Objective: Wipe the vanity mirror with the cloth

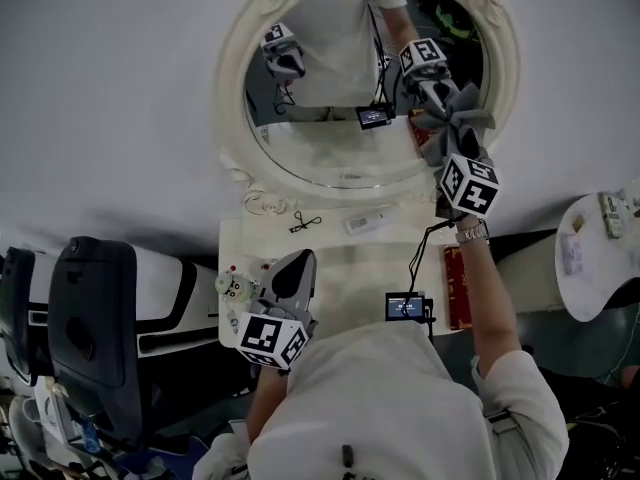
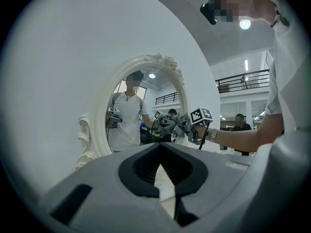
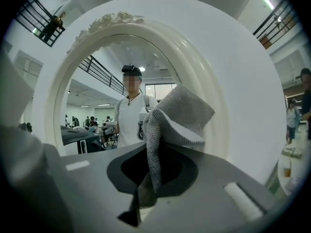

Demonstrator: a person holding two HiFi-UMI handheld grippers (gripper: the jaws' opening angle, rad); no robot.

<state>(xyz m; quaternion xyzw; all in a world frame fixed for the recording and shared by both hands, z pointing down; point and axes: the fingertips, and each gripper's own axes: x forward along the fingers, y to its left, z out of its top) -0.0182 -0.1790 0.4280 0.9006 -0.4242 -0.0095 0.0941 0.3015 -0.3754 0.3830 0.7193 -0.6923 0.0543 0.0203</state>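
A dark chair (image 1: 95, 338) stands at the far left of the head view, beside the pale vanity top (image 1: 335, 258). The left gripper (image 1: 298, 260) hangs low over the near left corner of that top, well apart from the mirror. Its own view shows the jaws drawn almost together, with only a thin pale slit between them and nothing held. A small white figure (image 1: 232, 286) sits just beside it. Farther back on the top lie a thin dark clip (image 1: 305, 221) and a white bar-shaped item (image 1: 368, 222). Above them the oval vanity mirror (image 1: 340, 88) rises in its ornate cream frame (image 1: 232, 98), and its glass reflects the person and both grippers. At the glass's right edge the grey cloth (image 1: 455, 123) meets its own reflection, bunched against the surface next to the frame. The right gripper (image 1: 448, 148) holds it there, and the right gripper view shows the jaws clamped on the cloth's lower fold while the rest stands up in a loose flap. A red box (image 1: 457, 288) lies on the top's right edge, and a round white table (image 1: 590, 268) stands at the far right.
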